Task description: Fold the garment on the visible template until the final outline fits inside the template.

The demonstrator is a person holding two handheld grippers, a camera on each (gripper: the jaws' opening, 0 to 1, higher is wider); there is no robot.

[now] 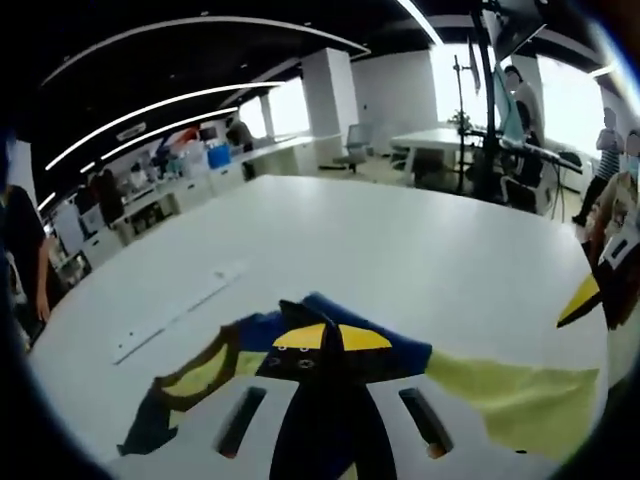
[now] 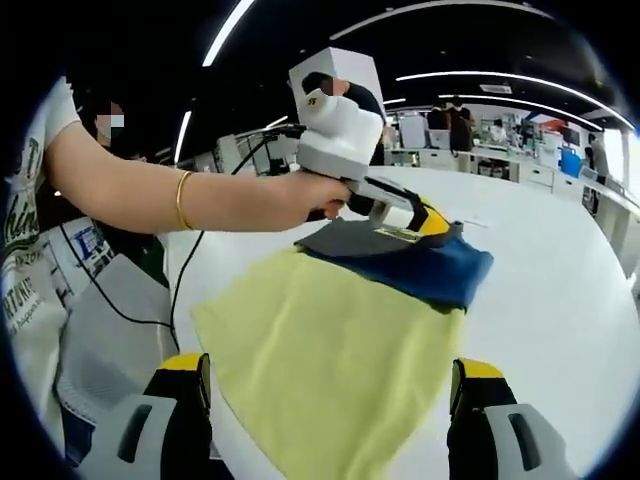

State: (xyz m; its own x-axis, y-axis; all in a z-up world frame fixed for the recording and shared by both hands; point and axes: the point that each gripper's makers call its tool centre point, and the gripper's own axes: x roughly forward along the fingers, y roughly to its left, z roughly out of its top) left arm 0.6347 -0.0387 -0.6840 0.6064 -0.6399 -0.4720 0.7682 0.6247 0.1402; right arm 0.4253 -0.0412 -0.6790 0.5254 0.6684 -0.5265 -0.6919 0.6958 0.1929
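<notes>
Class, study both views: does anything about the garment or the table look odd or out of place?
The garment lies skewed on the white table, its blue collar end bunched under the left hand-held gripper. No folding template outline can be made out under it.

Your left gripper view skims low across the worktop (image 1: 400, 240); your right gripper view looks down closely; both share the garment (image 2: 340, 350).

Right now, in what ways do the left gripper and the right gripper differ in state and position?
The left gripper is shut on the garment's blue part; the right gripper is open, with the yellow cloth between its jaws. The left one reaches over the table; the right one hangs at the garment's near edge. Both have yellow-tipped black jaws.
</notes>
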